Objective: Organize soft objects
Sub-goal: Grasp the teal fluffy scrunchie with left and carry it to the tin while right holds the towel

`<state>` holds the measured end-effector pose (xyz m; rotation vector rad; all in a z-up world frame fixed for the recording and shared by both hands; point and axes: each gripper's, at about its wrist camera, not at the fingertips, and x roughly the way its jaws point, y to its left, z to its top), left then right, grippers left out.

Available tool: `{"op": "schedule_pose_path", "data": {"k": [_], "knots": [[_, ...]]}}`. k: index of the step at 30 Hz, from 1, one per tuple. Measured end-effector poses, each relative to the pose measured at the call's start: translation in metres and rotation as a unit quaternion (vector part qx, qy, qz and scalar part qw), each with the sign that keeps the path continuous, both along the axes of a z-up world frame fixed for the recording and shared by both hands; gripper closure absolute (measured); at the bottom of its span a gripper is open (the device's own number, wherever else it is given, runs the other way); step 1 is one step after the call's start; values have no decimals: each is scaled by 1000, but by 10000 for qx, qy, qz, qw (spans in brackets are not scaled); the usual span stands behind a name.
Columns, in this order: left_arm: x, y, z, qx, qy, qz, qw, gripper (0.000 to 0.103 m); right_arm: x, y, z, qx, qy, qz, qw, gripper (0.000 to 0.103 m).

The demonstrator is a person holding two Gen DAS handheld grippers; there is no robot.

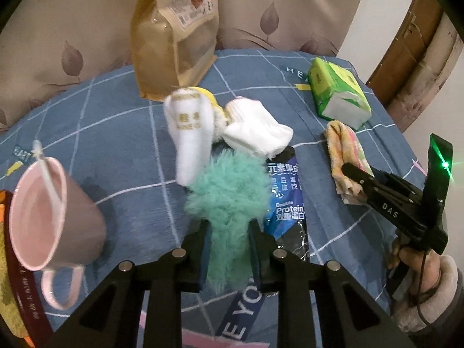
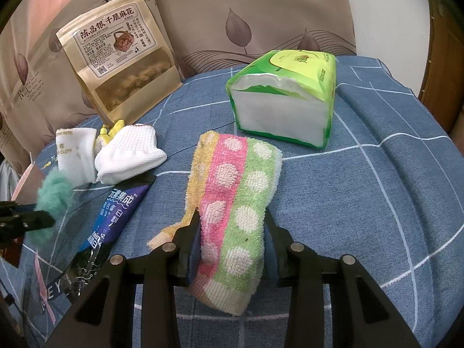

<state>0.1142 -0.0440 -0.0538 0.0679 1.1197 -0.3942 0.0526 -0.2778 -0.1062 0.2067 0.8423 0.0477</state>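
My left gripper (image 1: 227, 232) is shut on a teal fluffy piece (image 1: 229, 200), held just above the blue checked cloth (image 1: 116, 145). From the right wrist view the fluff (image 2: 55, 194) shows at the far left. My right gripper (image 2: 232, 223) is shut on a folded towel (image 2: 240, 197) with yellow, pink and green dotted stripes; its far end rests on the cloth. The left wrist view shows that towel (image 1: 345, 150) at the right. A white shoe cloth (image 1: 190, 133) and a white sock (image 1: 255, 133) lie behind the fluff.
A green tissue pack (image 2: 284, 101) lies at the back right, and a tan snack bag (image 2: 121, 66) leans on the curtain. A blue protein sachet (image 1: 287, 200) lies between the grippers. A pink mug (image 1: 52, 214) with a stirrer stands at the left, beside a dark red box (image 1: 11, 275).
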Motion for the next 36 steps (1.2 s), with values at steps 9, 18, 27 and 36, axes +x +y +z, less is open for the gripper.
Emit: {"op": "schedule_pose_path", "data": {"k": [9, 18, 27, 36], "knots": [[-3, 29, 20, 180, -207, 255, 9993, 80, 0, 1, 0, -11, 0, -2, 10000, 68], [-6, 67, 41, 362, -449, 565, 9967, 80, 1, 1, -1, -7, 1, -4, 10000, 68], [-7, 139, 64, 668, -726, 1194, 9879, 80, 1, 2, -1, -16, 2, -6, 10000, 67], [0, 236, 75, 1068, -731, 2004, 9711, 80, 1, 2, -1, -25, 1, -10, 10000, 67]]}}
